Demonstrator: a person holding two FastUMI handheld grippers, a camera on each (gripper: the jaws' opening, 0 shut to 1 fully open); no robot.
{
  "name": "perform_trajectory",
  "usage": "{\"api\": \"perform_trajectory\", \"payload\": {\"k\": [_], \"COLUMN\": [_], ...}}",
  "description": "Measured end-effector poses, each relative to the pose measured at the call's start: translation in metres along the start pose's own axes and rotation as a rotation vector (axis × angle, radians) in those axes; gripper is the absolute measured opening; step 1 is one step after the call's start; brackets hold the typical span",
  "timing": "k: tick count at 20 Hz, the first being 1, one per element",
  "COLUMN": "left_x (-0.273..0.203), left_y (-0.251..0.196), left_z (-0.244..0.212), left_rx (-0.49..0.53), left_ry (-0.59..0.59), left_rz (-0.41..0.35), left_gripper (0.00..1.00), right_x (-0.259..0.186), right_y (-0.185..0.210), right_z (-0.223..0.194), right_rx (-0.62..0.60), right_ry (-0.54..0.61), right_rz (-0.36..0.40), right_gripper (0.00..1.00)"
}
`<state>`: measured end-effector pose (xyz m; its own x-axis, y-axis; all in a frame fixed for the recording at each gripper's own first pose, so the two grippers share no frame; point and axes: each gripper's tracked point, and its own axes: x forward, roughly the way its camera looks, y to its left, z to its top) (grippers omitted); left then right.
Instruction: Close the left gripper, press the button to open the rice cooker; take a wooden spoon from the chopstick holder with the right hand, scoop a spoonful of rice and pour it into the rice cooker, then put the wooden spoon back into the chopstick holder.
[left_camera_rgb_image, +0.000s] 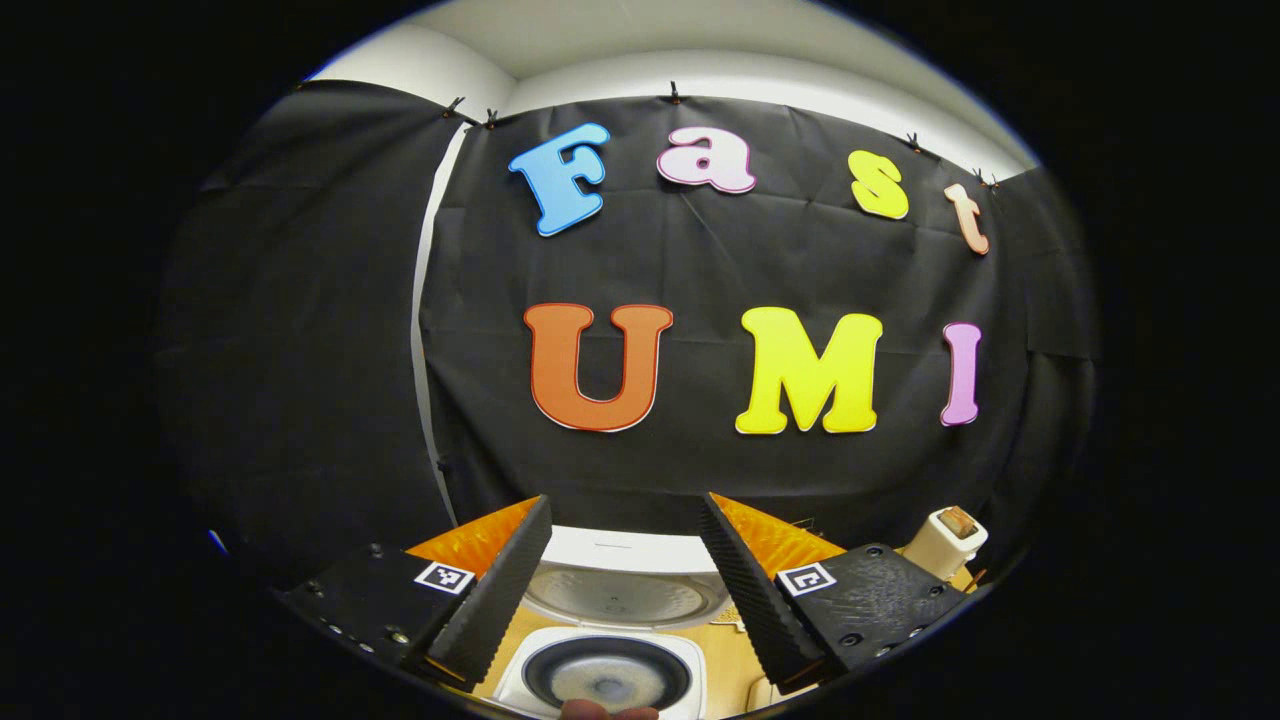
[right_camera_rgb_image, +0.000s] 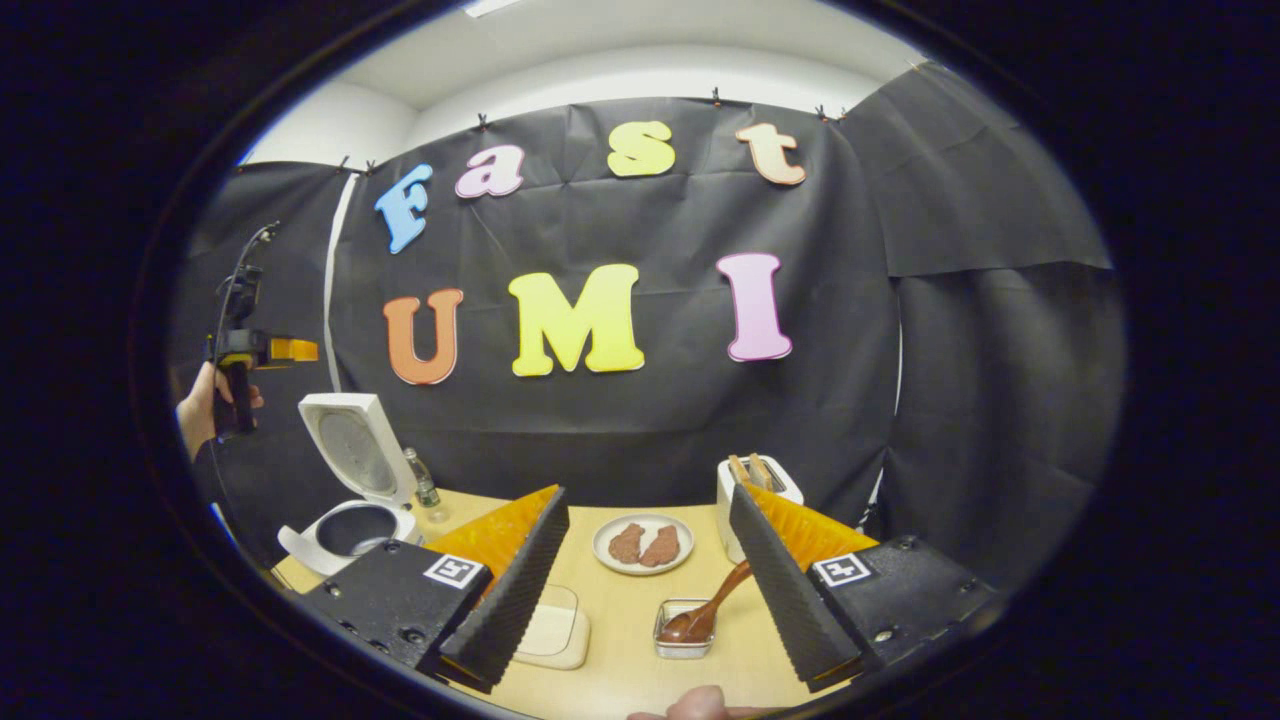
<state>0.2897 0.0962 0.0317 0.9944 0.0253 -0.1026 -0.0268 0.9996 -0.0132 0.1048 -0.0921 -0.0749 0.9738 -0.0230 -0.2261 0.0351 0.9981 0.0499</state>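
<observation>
Left gripper view: left gripper held above the rice cooker, fingers spread wide, nothing between them. Cooker lid stands open behind the pot; pot interior looks grey, contents not clear. Small square marker tags on both finger mounts, pattern only, no readable writing. A pale appliance with a lever on top sits at far right. Right gripper view: right gripper over the table, fingers wide apart and empty. Wooden spoon lies with its bowl in a small clear dish, handle leaning up to the right. Beyond it, a plate with two brown pieces, then a toaster. Flat white container near the left finger. Cooker at far left, lid up, small bottle beside it. A hand holds the other gripper high above the cooker. No brand text legible on anything.
</observation>
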Motion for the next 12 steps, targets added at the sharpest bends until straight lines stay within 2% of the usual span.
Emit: {"api": "perform_trajectory", "payload": {"k": [6,12], "left_x": [0.057,0.075], "left_y": [0.015,0.017], "left_z": [-0.029,-0.059], "left_rx": [-0.01,0.003], "left_ry": [0.092,0.185], "left_rz": [0.011,0.011], "left_gripper": [0.95,0.95], "right_x": [-0.024,-0.039], "right_y": [-0.007,-0.021], "right_z": [-0.032,-0.042], "right_rx": [0.04,0.102], "right_ry": [0.086,0.109], "right_rz": [-0.063,-0.134], "right_gripper": [0.99,1.0]}}
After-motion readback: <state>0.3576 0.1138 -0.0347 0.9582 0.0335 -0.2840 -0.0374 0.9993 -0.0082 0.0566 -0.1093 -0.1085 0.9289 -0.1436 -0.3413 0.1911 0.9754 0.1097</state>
